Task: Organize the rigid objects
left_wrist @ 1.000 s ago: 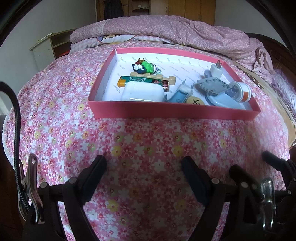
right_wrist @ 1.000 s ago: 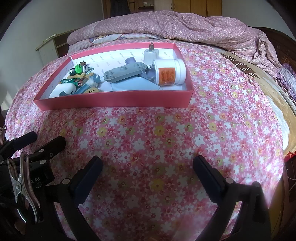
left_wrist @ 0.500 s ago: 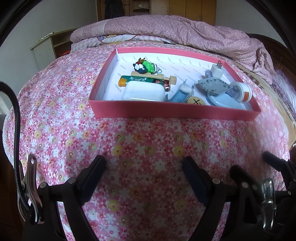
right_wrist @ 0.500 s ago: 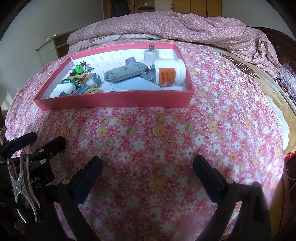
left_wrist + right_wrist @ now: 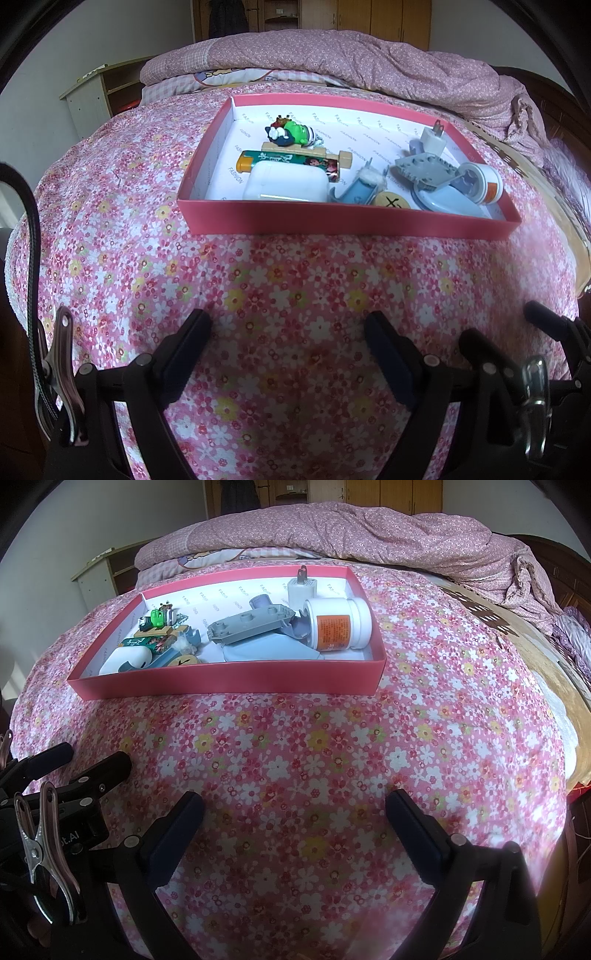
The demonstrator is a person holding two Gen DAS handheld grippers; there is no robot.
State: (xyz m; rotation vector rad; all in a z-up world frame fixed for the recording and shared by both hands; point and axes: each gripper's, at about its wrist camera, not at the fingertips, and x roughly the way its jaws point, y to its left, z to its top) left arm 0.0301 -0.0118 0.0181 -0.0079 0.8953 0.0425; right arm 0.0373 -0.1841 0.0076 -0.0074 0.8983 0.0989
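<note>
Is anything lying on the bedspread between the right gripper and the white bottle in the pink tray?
No loose item lies there. Only the tray's near wall stands between the open right gripper and the white bottle, which lies on its side just behind that wall, touching the blue plastic piece.

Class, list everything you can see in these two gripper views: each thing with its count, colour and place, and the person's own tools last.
tray: one, pink, on the bedspread
earbud case: one, white, tray's near left
lighter: one, green printed, behind the case
toy figure: one, green and navy, tray's far left
charger plug: one, white, far right
grey plate: one, studded, centre
jar: one, white, orange label, lying at right
round token: one, tan, near wall
bedspread: one, pink floral
quilt: one, pink, bunched behind
left gripper: open, empty
right gripper: open, empty
</note>
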